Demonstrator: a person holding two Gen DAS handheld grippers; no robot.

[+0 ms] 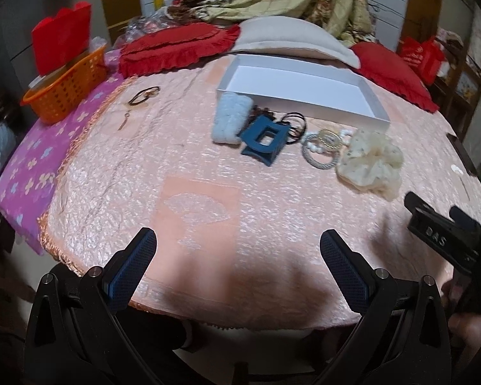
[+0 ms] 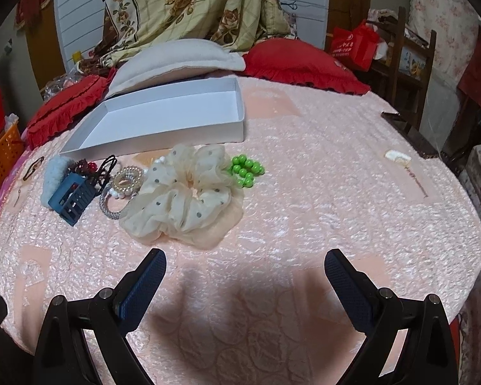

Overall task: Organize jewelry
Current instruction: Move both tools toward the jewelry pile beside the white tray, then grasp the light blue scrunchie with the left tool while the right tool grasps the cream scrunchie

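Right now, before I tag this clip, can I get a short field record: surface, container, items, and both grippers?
surface: pink quilted bedspread
container: white box, open, nothing inside
items: cream dotted scrunchie, green bead bracelet, blue claw clip, pale blue fuzzy clip, pearl and silver bands, all outside the box
apart: dark hair tie near the orange basket
left gripper: jaws open, holding nothing
right gripper: jaws open, holding nothing
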